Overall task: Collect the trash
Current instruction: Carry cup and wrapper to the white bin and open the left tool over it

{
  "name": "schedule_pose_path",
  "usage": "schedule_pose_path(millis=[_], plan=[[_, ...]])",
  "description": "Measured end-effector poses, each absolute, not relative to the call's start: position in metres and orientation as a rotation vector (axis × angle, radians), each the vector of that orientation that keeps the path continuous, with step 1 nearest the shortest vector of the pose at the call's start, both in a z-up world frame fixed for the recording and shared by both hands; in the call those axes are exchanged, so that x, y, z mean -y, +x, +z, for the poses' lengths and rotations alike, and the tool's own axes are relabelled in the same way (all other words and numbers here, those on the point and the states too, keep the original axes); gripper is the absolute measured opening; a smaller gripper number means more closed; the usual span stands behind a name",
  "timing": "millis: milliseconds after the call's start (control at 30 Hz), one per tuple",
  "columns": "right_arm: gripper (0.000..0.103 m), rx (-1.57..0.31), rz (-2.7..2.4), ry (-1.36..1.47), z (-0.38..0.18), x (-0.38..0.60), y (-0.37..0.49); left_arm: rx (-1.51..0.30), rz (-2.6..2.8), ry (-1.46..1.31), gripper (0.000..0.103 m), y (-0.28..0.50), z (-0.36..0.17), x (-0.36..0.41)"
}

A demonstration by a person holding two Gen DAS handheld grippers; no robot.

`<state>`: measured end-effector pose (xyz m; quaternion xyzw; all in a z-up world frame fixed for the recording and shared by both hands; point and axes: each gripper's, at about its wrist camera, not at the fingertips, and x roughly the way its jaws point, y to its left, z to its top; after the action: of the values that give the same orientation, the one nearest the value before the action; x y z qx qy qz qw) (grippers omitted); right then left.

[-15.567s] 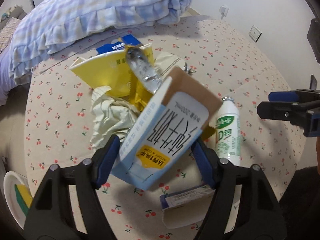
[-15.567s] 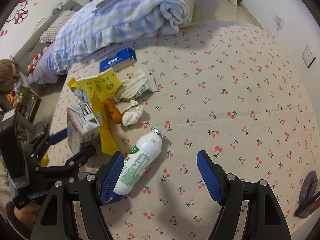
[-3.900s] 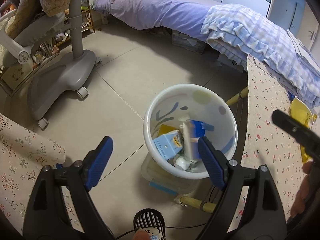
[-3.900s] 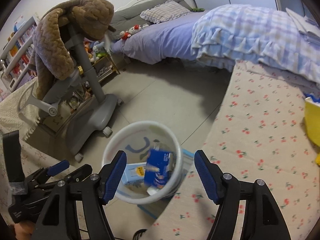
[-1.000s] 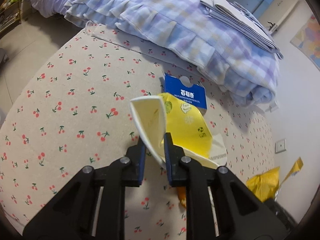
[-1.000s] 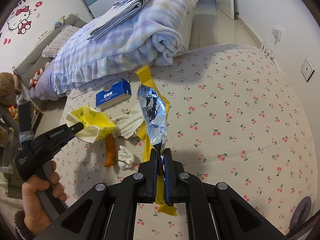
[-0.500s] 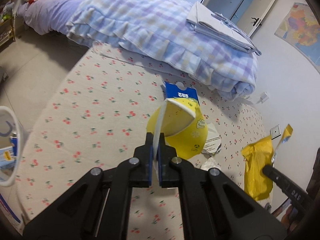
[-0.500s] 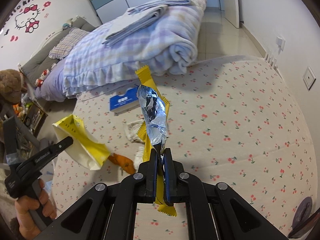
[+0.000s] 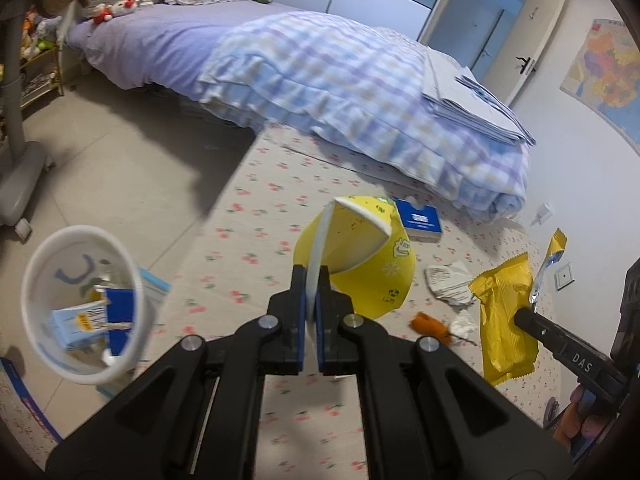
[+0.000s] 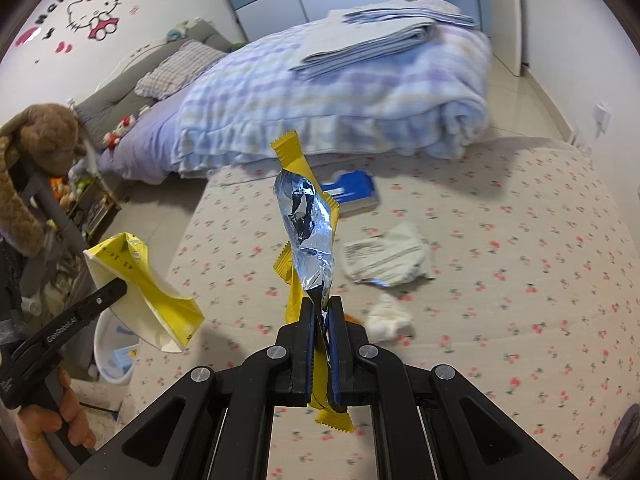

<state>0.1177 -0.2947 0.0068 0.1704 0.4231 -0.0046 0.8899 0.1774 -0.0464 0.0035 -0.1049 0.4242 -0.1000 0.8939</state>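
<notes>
My left gripper (image 9: 311, 280) is shut on the white rim of a crushed yellow paper cup (image 9: 360, 264), held in the air above the cherry-print mat (image 9: 248, 264). That cup (image 10: 152, 296) also shows at the left of the right wrist view. My right gripper (image 10: 320, 312) is shut on a yellow snack wrapper (image 10: 308, 224) with a silver foil inside, which stands up from the jaws; the same wrapper (image 9: 504, 320) hangs at the right of the left wrist view. The white trash bin (image 9: 36, 280) stands on the floor at lower left and holds blue cartons.
On the mat lie a blue box (image 9: 418, 220), crumpled paper (image 9: 448, 280), a white tissue wad (image 10: 386, 316) and an orange scrap (image 9: 430, 324). A checked quilt (image 9: 360, 92) covers the bed behind. A grey stand base (image 9: 16, 184) is at far left.
Both hands have swung left with their trash. The bin has come further into the left wrist view, and the bed and floor fill more of both views. Both grips are unchanged.
</notes>
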Motion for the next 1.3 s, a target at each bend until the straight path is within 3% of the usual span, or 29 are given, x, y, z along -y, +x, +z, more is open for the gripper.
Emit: schedule_pose_path(millis=[1000, 1033, 1100, 1167, 1300], plan=[[0.007, -0.906, 0.291, 0.236, -0.005, 0.077, 0.164, -0.926, 0.117, -0.279, 0.005, 0.153, -0.026, -0.158], [0.007, -0.906, 0.301, 0.236, -0.006, 0.070, 0.165, -0.932, 0.128, -0.287, 0.007, 0.153, -0.028, -0.163], [0.007, -0.905, 0.318, 0.233, -0.009, 0.058, 0.168, -0.949, 0.152, -0.304, 0.024, 0.153, -0.033, -0.172], [0.007, -0.906, 0.336, 0.224, -0.013, 0.044, 0.171, -0.950, 0.174, -0.305, 0.057, 0.149, -0.034, -0.179], [0.007, -0.914, 0.357, 0.223, -0.020, 0.025, 0.175, -0.969, 0.219, -0.259, 0.073, 0.142, -0.036, -0.189]])
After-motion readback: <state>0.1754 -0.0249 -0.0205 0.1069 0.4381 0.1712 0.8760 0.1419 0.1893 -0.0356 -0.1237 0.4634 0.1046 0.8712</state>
